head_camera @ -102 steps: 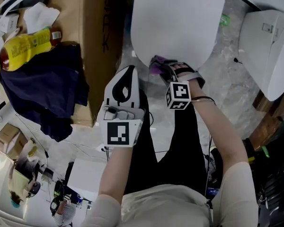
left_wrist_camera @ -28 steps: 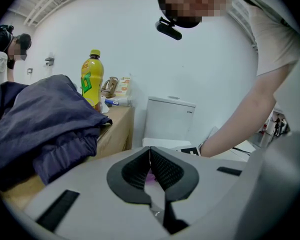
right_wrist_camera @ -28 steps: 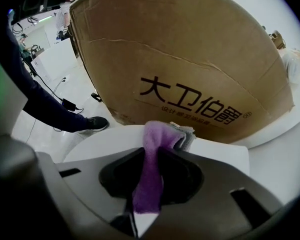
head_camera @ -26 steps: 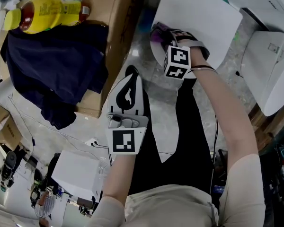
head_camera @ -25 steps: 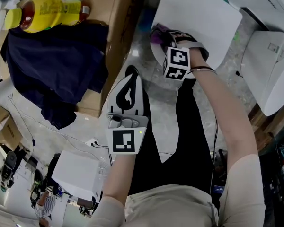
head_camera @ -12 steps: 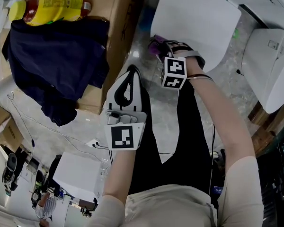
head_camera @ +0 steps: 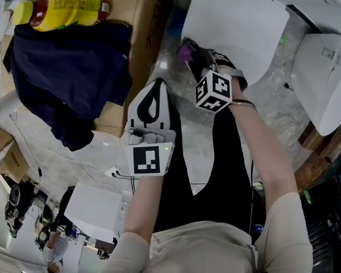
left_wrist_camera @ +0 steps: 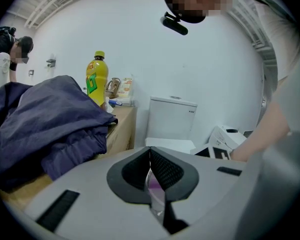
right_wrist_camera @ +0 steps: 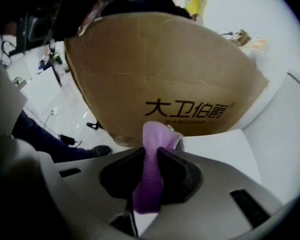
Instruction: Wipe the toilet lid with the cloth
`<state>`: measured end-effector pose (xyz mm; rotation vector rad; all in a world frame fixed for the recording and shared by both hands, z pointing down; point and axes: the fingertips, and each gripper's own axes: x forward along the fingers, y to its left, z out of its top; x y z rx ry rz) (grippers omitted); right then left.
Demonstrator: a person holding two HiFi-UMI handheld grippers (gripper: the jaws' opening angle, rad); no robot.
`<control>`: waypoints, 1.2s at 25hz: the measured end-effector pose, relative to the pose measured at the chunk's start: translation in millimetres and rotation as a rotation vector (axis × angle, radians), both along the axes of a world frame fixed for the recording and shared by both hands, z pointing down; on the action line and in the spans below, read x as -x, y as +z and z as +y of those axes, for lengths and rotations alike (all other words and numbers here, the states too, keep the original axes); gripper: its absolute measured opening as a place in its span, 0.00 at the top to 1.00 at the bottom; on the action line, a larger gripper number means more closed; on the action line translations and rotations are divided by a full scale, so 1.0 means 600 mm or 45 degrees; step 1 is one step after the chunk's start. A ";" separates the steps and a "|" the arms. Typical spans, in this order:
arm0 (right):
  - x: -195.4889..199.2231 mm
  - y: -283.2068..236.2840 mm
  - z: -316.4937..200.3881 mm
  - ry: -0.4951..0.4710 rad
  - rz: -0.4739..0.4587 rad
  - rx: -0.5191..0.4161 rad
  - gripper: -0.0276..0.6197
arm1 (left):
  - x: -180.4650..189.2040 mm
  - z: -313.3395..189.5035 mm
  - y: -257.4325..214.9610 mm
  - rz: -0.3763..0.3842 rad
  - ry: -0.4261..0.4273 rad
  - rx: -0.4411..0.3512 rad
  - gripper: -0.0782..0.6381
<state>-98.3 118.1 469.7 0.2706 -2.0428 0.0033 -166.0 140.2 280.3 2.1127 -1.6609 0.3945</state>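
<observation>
The white toilet lid lies at the top of the head view, with the tank behind it in the left gripper view. My right gripper is shut on a purple cloth at the lid's near left edge. In the right gripper view the cloth stands pinched between the jaws, in front of the lid. I cannot tell whether the cloth touches the lid. My left gripper hangs lower, over the floor and clear of the lid. Its jaws are shut with nothing in them.
A brown cardboard box stands just left of the toilet. A dark blue garment and a yellow bottle lie on it. A white boxy unit sits at the right. Cables run over the floor. My legs are below the grippers.
The right gripper has rolled and shifted slightly along the lid's near left edge, still holding the cloth. The left gripper has hardly moved.
</observation>
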 end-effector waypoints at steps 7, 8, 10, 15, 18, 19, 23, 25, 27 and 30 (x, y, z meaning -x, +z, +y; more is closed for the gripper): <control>-0.026 -0.165 -0.055 0.498 -0.452 -0.123 0.82 | -0.002 -0.026 -0.012 -0.008 -0.003 -0.038 0.87; -0.031 -0.188 -0.056 0.543 -0.528 -0.127 0.82 | -0.002 -0.029 -0.012 0.003 -0.014 -0.040 0.87; -0.040 -0.233 -0.055 0.608 -0.685 -0.148 0.82 | -0.002 -0.035 -0.016 0.019 -0.033 -0.048 0.87; -0.068 -0.294 -0.045 0.819 -0.915 -0.135 0.82 | -0.012 -0.045 -0.018 -0.019 -0.015 -0.069 0.87; -0.089 -0.297 -0.033 0.864 -0.912 -0.164 0.82 | -0.023 -0.051 -0.018 -0.011 -0.009 -0.077 0.87; -0.094 -0.298 -0.030 0.868 -0.911 -0.174 0.82 | -0.026 -0.053 -0.019 -0.010 -0.004 -0.080 0.87; -0.099 -0.304 -0.026 0.909 -0.947 -0.181 0.82 | -0.034 -0.053 -0.018 -0.010 0.009 -0.067 0.87; -0.100 -0.304 -0.029 0.924 -0.958 -0.184 0.82 | -0.036 -0.054 -0.016 -0.016 0.013 -0.063 0.87; -0.102 -0.305 -0.033 0.933 -0.963 -0.193 0.82 | -0.036 -0.056 -0.015 -0.014 0.008 -0.064 0.87; -0.102 -0.305 -0.033 0.945 -0.973 -0.188 0.82 | -0.036 -0.055 -0.014 -0.009 -0.004 -0.076 0.87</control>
